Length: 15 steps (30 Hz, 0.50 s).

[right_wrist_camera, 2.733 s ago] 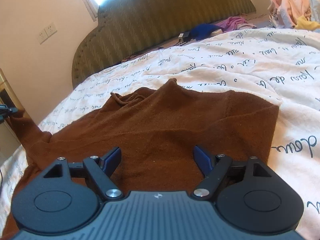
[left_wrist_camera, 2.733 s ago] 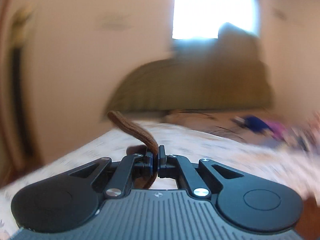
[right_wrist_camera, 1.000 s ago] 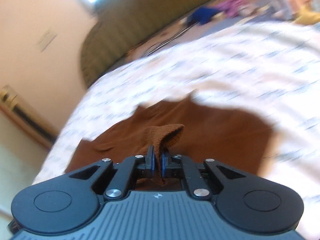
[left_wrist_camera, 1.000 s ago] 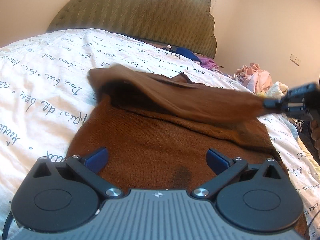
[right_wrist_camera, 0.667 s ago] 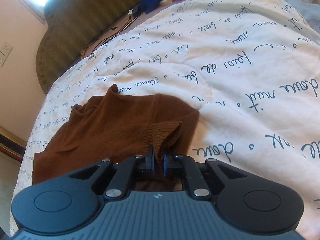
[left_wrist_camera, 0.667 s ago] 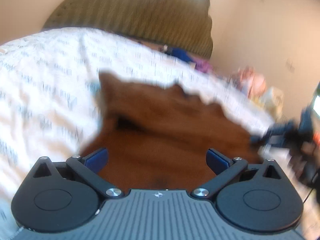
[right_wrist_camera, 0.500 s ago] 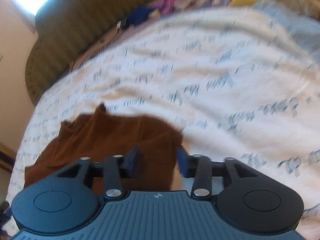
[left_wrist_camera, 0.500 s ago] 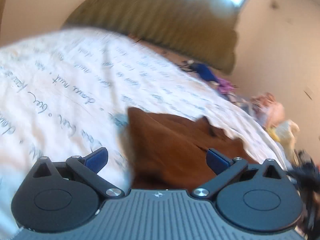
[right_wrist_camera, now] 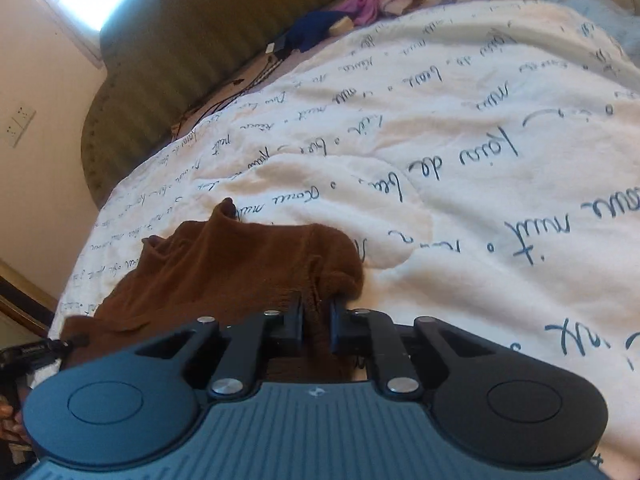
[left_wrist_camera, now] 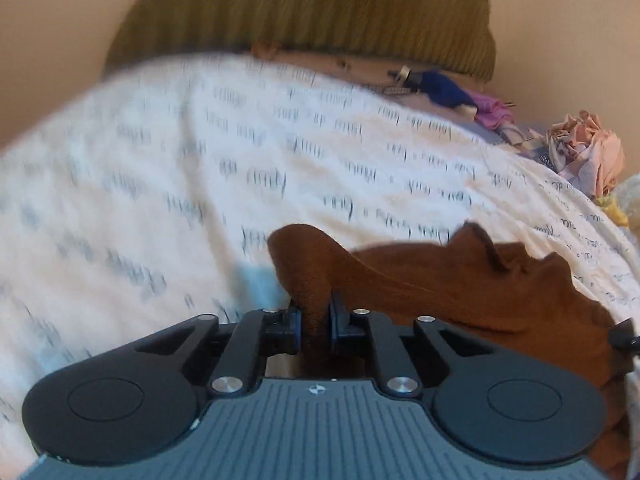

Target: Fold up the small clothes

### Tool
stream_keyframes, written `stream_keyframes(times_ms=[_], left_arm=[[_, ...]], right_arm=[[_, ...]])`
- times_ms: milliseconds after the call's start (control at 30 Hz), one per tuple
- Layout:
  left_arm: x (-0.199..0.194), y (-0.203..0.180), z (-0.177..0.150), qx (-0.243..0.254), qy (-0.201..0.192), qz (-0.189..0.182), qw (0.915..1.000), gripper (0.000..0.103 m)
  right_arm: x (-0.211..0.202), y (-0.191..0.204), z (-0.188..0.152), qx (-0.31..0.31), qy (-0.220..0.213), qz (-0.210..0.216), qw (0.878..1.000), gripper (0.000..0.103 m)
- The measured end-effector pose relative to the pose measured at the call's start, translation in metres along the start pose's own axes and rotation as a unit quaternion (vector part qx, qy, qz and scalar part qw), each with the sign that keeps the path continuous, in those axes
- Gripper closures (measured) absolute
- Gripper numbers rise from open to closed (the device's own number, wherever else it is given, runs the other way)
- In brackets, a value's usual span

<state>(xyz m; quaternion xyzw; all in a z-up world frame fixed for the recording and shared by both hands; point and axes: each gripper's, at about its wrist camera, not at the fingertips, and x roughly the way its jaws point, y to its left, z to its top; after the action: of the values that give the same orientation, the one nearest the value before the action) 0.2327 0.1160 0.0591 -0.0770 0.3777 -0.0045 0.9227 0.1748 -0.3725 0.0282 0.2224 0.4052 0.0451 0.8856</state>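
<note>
A small brown knit sweater [left_wrist_camera: 460, 284] lies on a white bedspread with blue script [left_wrist_camera: 200, 184], its sleeves folded in over the body. My left gripper [left_wrist_camera: 314, 318] is shut on the sweater's near left corner, which bunches up between the blue pads. My right gripper [right_wrist_camera: 316, 320] is shut on the near right corner of the same sweater [right_wrist_camera: 224, 264]. The tip of the right gripper shows at the right edge of the left wrist view [left_wrist_camera: 622, 338], and the left gripper's tip shows at the left edge of the right wrist view [right_wrist_camera: 40, 350].
An olive padded headboard [left_wrist_camera: 312, 12] stands at the far end of the bed. Blue and purple clothes [left_wrist_camera: 448, 90] lie near it, with cables [right_wrist_camera: 236, 84]. A pile of pink clothes [left_wrist_camera: 588, 152] sits at the far right. A wall socket [right_wrist_camera: 18, 122] is on the left wall.
Both grippers were open half a second ago and have closed on the sweater's near corners. Before that, the right gripper laid the right sleeve across the body and let go.
</note>
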Motion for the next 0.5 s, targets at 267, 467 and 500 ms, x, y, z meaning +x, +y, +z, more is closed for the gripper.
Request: stream_keyframes(times_ms=[267,467,500], left_arm=[[0.008,-0.007,-0.036,0.079,-0.021,0.068,0.9944,0.043],[-0.071,0.023,-0.079,0.047,-0.046,0.011,0.9978,0.009],[-0.075,0.023,-0.091,0.037,-0.034,0.000,0.9987,0.010]], right_arm=[[0.001,-0.014,-0.013,0.041,-0.005,-0.010,0.999,0.076],[-0.066,0.007,-0.055,-0.023,-0.020,-0.016,0.999,0.019],[-0.069,0.011,-0.064,-0.034,-0.008,-0.016,0.999,0.019]])
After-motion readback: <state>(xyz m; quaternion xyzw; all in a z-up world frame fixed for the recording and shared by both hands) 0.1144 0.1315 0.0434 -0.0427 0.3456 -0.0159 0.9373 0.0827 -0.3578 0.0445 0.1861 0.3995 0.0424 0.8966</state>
